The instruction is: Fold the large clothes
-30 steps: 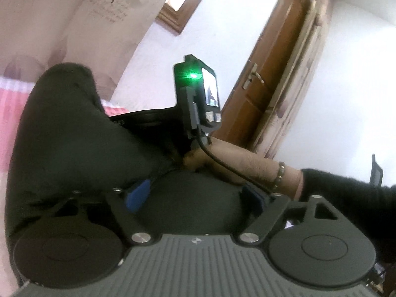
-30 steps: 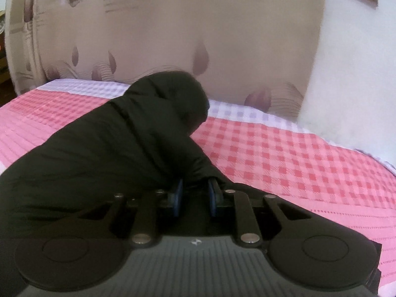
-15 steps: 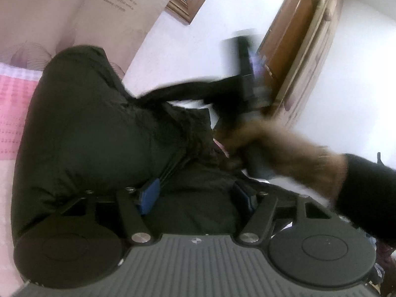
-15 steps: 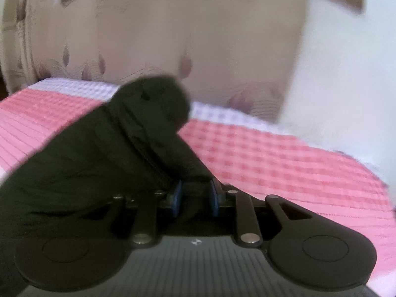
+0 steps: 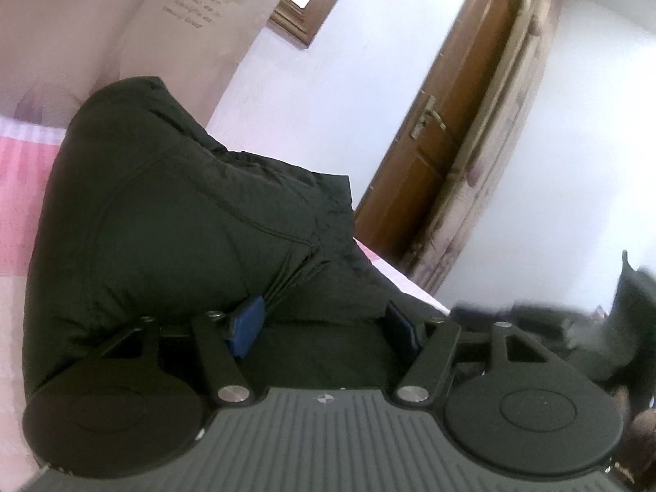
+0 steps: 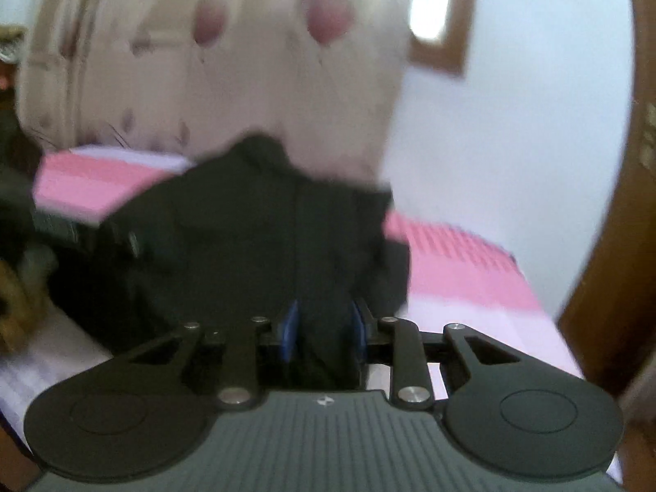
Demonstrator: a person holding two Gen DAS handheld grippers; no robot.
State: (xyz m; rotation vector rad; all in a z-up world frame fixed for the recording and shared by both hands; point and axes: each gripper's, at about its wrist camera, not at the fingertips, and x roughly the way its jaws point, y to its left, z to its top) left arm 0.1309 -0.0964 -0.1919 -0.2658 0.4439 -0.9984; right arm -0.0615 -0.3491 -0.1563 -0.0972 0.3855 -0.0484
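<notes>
Right now, left tongs (image 5: 324, 328) spread wide against black jacket (image 5: 172, 221), right tongs (image 6: 324, 328) pinching its edge.

The whole right wrist view is smeared by motion blur, so the bulky black padded jacket (image 6: 262, 221) shows no seams there, and the pink checked bedsheet (image 6: 459, 262) loses its pattern. At that view's left edge a dark blurred shape (image 6: 24, 238) is cut off and unreadable. In the left wrist view, a blurred dark object (image 5: 615, 311) at the right edge cannot be identified.
</notes>
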